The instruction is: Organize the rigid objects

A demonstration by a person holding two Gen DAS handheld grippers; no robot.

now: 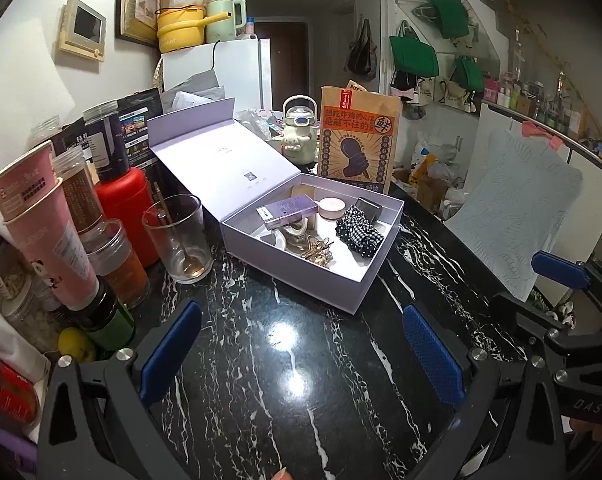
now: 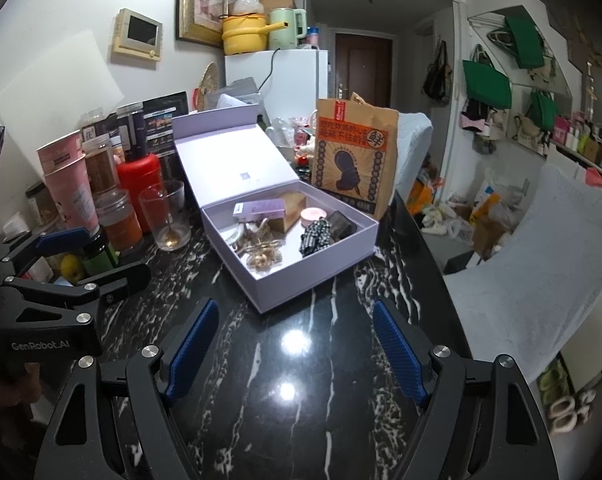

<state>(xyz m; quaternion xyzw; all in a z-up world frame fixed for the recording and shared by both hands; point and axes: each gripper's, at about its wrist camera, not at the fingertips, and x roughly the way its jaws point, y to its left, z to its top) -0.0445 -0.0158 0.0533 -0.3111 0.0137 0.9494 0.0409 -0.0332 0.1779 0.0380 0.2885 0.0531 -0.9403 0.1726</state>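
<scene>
Both grippers — left (image 1: 301, 354) and right (image 2: 295, 354) — hang released and empty; we should close the box (image 1: 313, 276) lid (image 1: 217, 156) gently.

**Open box on a marble table, seen over the left gripper**

The left gripper (image 1: 301, 344) hangs above the black marble table (image 1: 285, 380), its blue-padded jaws spread wide with nothing between them. Beyond lies a lilac box (image 1: 301, 276), lid raised, holding a purple carton (image 1: 287, 210), a pink tin (image 1: 331, 208), a checked scrunchie (image 1: 359, 232) and gold hair clips (image 1: 317, 252). A drinking glass (image 1: 179, 238) stands left of the box; a paper bag (image 1: 357, 144) stands behind it. The right gripper (image 1: 561, 270) shows at the right edge.
</scene>
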